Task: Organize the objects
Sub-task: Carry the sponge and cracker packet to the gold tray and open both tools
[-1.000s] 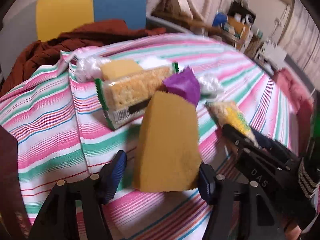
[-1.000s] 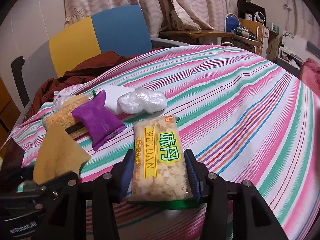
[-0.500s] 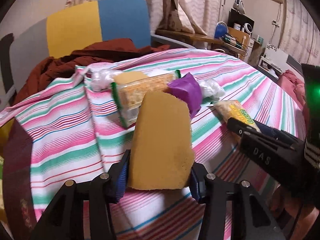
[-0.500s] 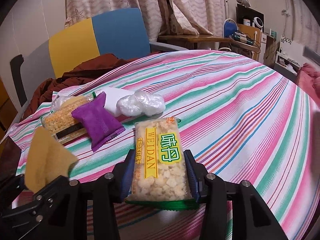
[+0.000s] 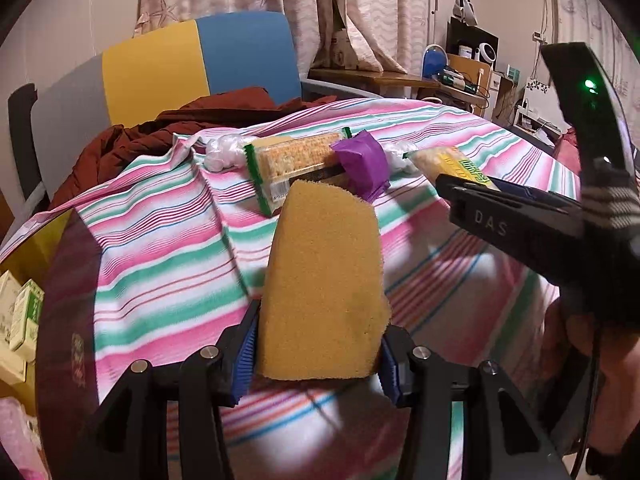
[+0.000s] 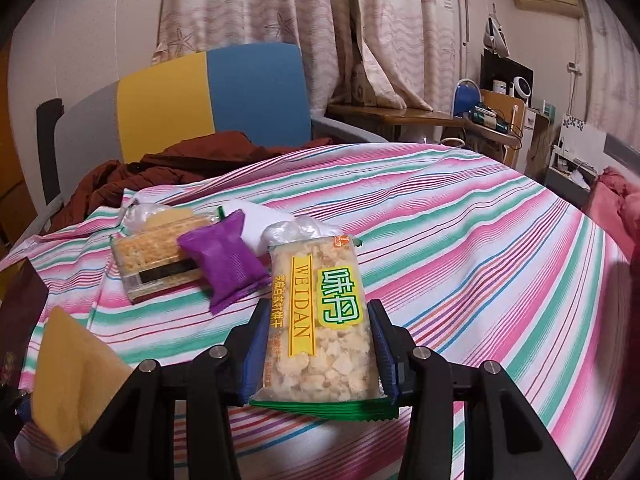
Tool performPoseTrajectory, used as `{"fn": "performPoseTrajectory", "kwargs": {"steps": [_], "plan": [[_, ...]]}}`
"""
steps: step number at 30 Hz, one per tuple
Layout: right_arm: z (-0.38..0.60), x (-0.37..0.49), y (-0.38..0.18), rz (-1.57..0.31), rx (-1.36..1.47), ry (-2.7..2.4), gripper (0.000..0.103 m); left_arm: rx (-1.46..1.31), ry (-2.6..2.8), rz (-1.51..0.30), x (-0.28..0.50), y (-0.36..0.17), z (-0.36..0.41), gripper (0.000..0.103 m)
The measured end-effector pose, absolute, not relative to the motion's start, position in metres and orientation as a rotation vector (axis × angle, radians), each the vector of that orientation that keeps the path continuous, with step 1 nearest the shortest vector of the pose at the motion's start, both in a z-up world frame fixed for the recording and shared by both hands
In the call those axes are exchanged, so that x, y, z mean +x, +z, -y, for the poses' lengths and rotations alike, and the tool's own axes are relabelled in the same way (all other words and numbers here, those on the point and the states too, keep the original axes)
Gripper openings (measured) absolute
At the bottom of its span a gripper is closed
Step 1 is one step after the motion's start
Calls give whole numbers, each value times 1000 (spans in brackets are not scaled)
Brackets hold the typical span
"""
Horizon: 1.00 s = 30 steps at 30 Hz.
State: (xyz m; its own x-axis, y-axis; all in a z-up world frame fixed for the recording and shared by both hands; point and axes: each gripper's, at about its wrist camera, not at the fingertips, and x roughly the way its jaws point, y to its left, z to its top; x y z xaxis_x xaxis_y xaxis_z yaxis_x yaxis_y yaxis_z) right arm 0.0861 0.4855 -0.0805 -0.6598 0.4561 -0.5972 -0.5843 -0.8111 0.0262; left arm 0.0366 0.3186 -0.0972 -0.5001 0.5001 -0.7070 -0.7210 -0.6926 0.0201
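Yellow sponge clenched in left fingers, snack packet in right fingers, mid-tablecloth.

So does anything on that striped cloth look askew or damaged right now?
Nothing looks spilled or torn. The striped tablecloth is rumpled into a fold at its left side, and the purple foil pouch leans on the clear cracker packet instead of lying flat.

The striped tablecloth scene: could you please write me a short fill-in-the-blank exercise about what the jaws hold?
1. The left gripper is shut on a yellow ____.
2. The right gripper is shut on a clear snack packet printed ____.
3. The small pillow-shaped foil packet on the striped tablecloth is ____ in colour.

Missing: sponge; WEIDAN; purple
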Motion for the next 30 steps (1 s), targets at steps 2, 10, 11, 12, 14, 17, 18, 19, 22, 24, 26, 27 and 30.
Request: {"fn": "performPoseTrajectory", "kwargs": {"steps": [2, 10, 11, 12, 14, 17, 18, 19, 22, 24, 26, 27, 30], "plan": [[-482, 87, -80, -294, -802, 2421, 48, -892, 2193, -403, 40, -96, -312, 51], [-471, 102, -78, -404, -850, 2424, 48, -805, 2158, -351, 73, -75, -268, 51], [-468, 104, -78, -422, -859, 2427, 48, -799, 2160, -329, 75, -70, -262, 51], [-465, 105, -78, -433, -867, 2429, 48, -790, 2164, -305, 78, -66, -255, 51], [-457, 107, -78, -466, -882, 2435, 48, -783, 2182, -265, 80, -57, -241, 51], [-443, 107, -72, -495, -893, 2470, 48, -781, 2211, -204, 78, -46, -220, 51], [-436, 107, -69, -492, -894, 2489, 48, -779, 2219, -188, 78, -43, -214, 51], [-430, 106, -66, -488, -895, 2506, 48, -779, 2233, -172, 77, -40, -206, 51], [-408, 103, -55, -468, -899, 2570, 48, -770, 2276, -126, 74, -31, -186, 51], [-391, 98, -49, -466, -917, 2619, 48, -761, 2308, -105, 72, -26, -172, 51], [-375, 95, -45, -462, -933, 2663, 48, -762, 2339, -75, 68, -21, -157, 51], [-365, 92, -42, -456, -943, 2692, 48, -768, 2355, -61, 65, -20, -149, 51], [-339, 86, -33, -446, -972, 2763, 48, -810, 2394, -2, 52, -17, -125, 51]]}}
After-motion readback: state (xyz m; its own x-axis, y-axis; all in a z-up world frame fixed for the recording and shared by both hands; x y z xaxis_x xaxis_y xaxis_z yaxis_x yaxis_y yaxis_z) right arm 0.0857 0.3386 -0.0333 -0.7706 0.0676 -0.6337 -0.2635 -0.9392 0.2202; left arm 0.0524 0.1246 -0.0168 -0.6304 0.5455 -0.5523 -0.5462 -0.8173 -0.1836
